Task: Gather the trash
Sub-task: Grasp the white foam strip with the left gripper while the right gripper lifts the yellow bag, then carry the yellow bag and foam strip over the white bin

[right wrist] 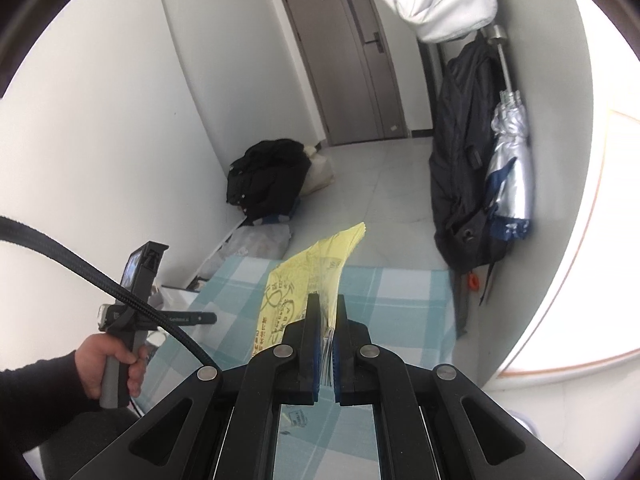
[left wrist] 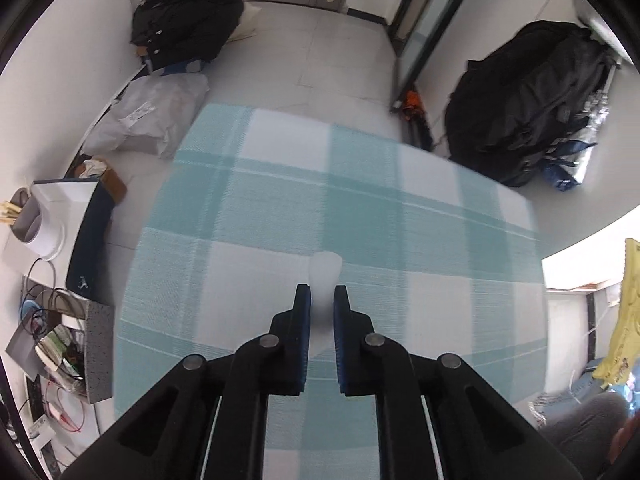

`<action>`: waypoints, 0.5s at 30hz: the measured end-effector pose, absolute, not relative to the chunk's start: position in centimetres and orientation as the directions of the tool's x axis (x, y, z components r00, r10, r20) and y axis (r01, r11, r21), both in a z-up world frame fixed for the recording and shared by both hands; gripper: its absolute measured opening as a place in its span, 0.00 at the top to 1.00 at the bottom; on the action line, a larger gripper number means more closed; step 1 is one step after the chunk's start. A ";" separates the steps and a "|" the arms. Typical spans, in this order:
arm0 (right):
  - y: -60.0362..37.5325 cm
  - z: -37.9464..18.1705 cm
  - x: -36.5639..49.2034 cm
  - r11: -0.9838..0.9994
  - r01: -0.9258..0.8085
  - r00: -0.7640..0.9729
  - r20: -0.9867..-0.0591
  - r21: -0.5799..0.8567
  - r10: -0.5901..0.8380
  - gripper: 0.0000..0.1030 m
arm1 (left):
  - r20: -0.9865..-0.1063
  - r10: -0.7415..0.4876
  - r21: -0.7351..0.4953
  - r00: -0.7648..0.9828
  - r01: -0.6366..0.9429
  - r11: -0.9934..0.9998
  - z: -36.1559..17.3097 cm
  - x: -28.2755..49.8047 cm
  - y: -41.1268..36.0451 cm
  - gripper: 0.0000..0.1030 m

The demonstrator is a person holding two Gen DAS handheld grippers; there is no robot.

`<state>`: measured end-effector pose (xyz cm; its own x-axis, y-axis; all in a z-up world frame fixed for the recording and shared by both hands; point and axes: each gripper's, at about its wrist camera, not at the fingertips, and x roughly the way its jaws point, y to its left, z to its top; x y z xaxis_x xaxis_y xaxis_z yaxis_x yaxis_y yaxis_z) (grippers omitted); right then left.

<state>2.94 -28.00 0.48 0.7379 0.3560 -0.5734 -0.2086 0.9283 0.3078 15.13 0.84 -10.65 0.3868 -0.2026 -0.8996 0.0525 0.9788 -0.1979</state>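
My left gripper [left wrist: 322, 294] is shut on a white crumpled piece of trash [left wrist: 325, 274] and holds it above the teal-and-white checked tablecloth [left wrist: 280, 200]. My right gripper [right wrist: 327, 308] is shut on the edge of a yellow plastic bag [right wrist: 308, 276] with dark print, held over the same cloth [right wrist: 400, 300]. The yellow bag also shows at the right edge of the left wrist view [left wrist: 624, 320]. The left hand-held gripper [right wrist: 132, 304] shows at the left of the right wrist view, to the left of the bag.
Black bags [left wrist: 188, 20] and a grey plastic bag [left wrist: 148, 120] lie on the floor by the wall. A black backpack [left wrist: 528, 100] and folded umbrella [right wrist: 512, 168] hang at the right. A cluttered shelf with a box [left wrist: 80, 220] and cables stands at left.
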 end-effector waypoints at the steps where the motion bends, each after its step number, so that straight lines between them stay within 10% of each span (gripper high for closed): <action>1: -28.6 0.8 2.7 0.930 -0.202 0.745 -0.568 0.307 0.349 0.97 | -0.895 -0.219 -0.208 0.389 0.072 0.975 -10.1 15.0 -0.2 0.93; 15: -43.1 6.6 -2.8 0.960 0.031 0.871 -0.478 0.279 0.111 0.96 | -0.818 -0.497 -0.361 0.290 0.414 0.836 -5.6 13.1 -19.9 0.93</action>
<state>-2.84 -43.06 6.63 0.8714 0.1108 -0.4779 0.0312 0.9597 0.2792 13.06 -19.87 -5.61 0.2900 -0.4970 -0.8179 0.4136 0.8357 -0.3613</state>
